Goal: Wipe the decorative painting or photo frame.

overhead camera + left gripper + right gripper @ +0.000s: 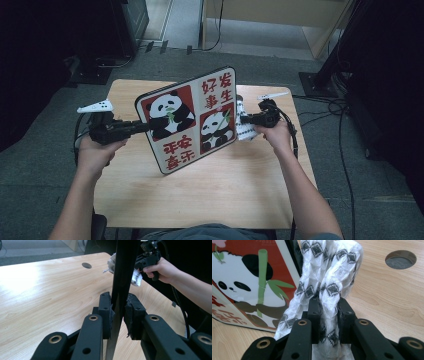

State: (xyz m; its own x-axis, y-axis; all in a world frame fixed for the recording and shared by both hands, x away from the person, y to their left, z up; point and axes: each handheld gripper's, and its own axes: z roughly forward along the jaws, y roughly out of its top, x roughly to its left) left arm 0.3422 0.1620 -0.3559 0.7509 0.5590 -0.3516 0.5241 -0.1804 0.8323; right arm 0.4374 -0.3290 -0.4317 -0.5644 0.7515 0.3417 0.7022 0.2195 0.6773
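Your left gripper (119, 315) is clamped on the edge of the panda board (187, 120), pads nipping the thin panel, which stands tilted up off the table (150, 200) with its printed face toward you. Your right gripper (329, 315) is closed tight on the bunched white cloth (327, 270), which sits just beside the board's far edge. Looks like a wipe job, though contact between cloth and board is hard to judge here. Keep the left grip firm and still. Press the cloth flat on the face, sweep away from the left jaws, don't lever the panel.
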